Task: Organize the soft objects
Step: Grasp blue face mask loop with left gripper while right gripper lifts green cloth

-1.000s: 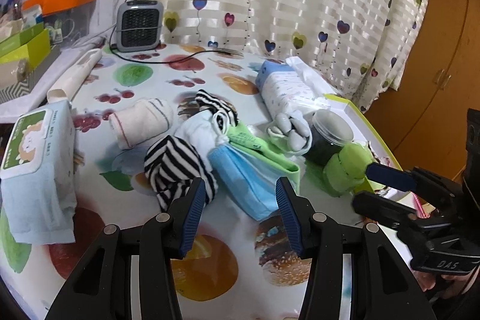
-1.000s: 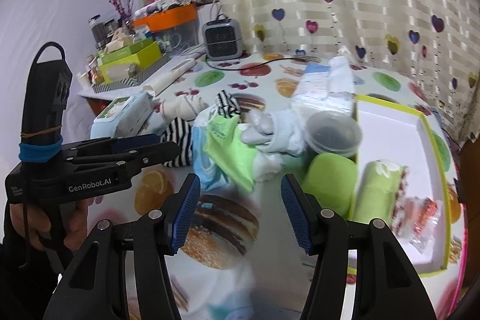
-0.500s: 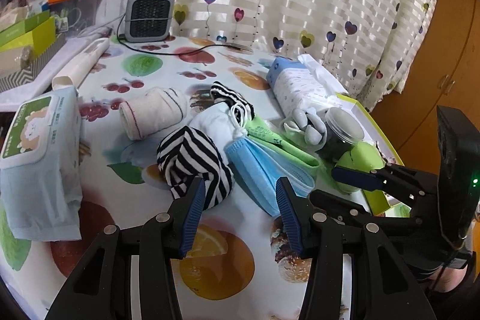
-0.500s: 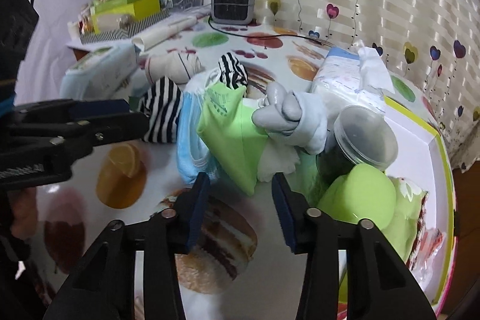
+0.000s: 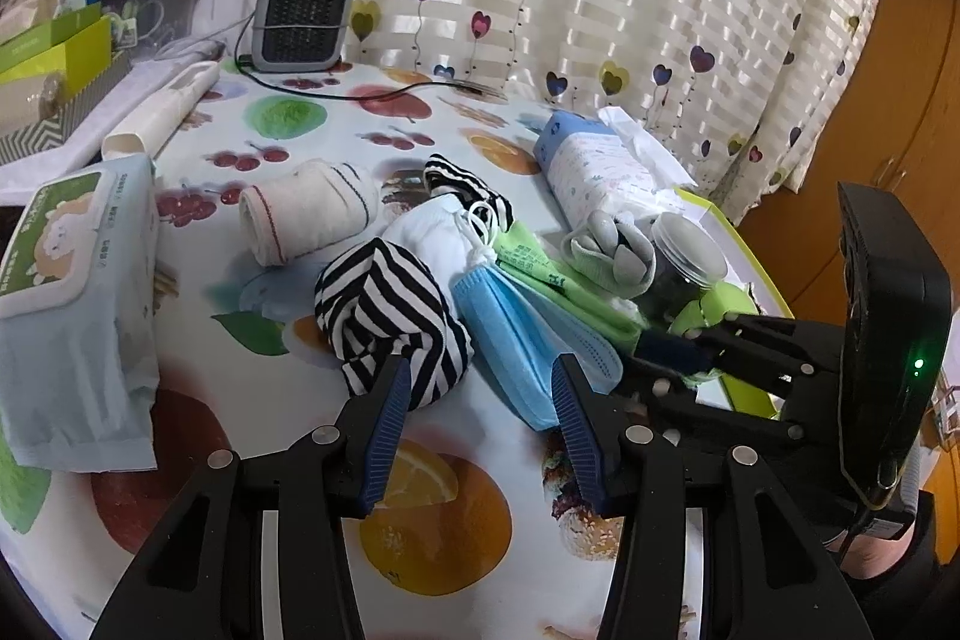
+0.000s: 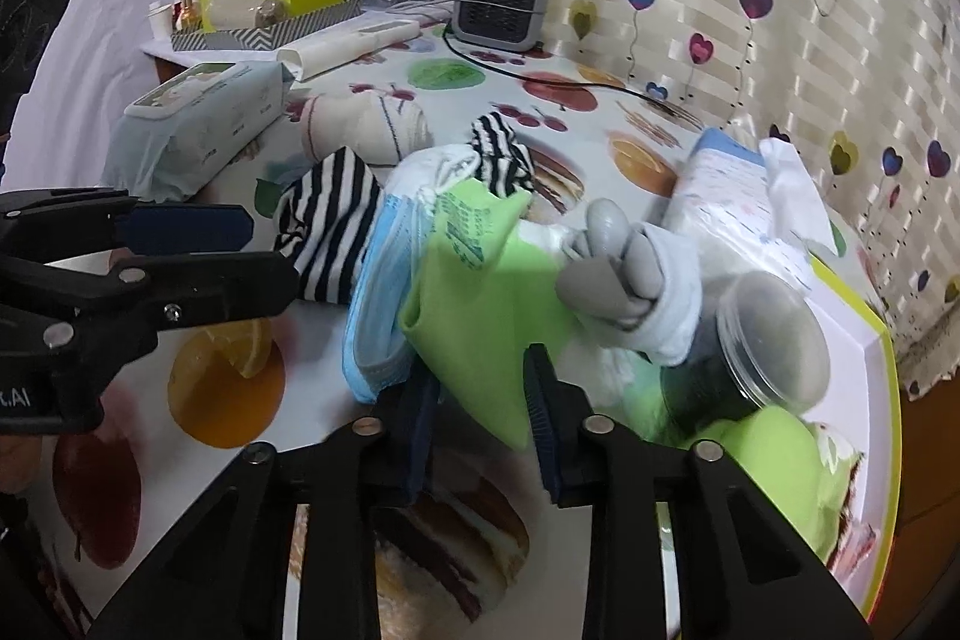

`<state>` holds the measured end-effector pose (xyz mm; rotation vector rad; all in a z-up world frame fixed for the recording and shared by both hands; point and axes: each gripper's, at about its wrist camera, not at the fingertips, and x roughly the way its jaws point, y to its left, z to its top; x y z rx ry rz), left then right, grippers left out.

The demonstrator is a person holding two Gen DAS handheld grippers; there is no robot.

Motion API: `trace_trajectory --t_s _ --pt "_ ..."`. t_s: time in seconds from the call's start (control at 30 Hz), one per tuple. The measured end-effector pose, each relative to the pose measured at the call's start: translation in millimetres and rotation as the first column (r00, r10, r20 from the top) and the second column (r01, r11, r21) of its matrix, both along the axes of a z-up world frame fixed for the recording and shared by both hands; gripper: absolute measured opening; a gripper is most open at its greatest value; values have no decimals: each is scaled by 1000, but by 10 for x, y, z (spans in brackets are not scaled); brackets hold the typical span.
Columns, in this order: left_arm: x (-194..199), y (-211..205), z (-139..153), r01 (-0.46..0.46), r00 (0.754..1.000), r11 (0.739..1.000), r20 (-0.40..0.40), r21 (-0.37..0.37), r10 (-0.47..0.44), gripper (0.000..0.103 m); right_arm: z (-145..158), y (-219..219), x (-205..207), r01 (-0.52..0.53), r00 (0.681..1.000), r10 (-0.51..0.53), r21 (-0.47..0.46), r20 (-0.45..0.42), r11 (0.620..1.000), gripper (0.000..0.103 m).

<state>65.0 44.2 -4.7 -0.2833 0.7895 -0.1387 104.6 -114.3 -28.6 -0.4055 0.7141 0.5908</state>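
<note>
Green mask (image 6: 480, 316) lies atop the soft pile mid-table, overlapping the blue mask (image 6: 375, 292) on its left, w/ grey rolled socks (image 6: 618, 274) touching its right edge. Right gripper (image 6: 480, 418) has the green mask's near corner between its jaws, which are closing; blue mask edge sits just by the left pad. Striped sock (image 5: 390, 316) lies left of the blue mask. Left gripper (image 5: 480, 412) hovers w/ jaws spread, holding nothing, just above the fruit-print tablecloth (image 5: 432, 520) near the striped sock. Clear jar (image 6: 762, 340) leans by the tray (image 6: 870, 400).
</note>
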Motion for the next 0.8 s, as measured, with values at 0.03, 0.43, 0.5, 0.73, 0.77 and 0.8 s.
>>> trace_trajectory --t_s 0.03,0.43,0.5,0.73,0.77,0.8 --pt "0 -6 -4 3 1000 1000 -2 -5 -3 48 1 9 1 -6 1000 6 7 -1 1000 6" --pt "129 -191 -150 37 998 996 -54 -78 -41 48 225 -177 -90 11 999 -16 131 39 991 3" --pt "175 -202 -182 36 997 995 -62 -93 -42 48 256 -204 -105 15 999 -22 139 43 990 3" --pt "344 -225 -259 9 994 992 -109 -128 -23 48 367 -344 -164 38 997 -48 188 52 981 3" --pt "354 -243 -252 9 994 992 -109 -126 -23 48 384 -361 -177 40 997 -52 194 55 980 3" --pt "366 -257 -247 12 994 992 -108 -128 -26 48 398 -379 -186 42 997 -55 199 57 979 3"
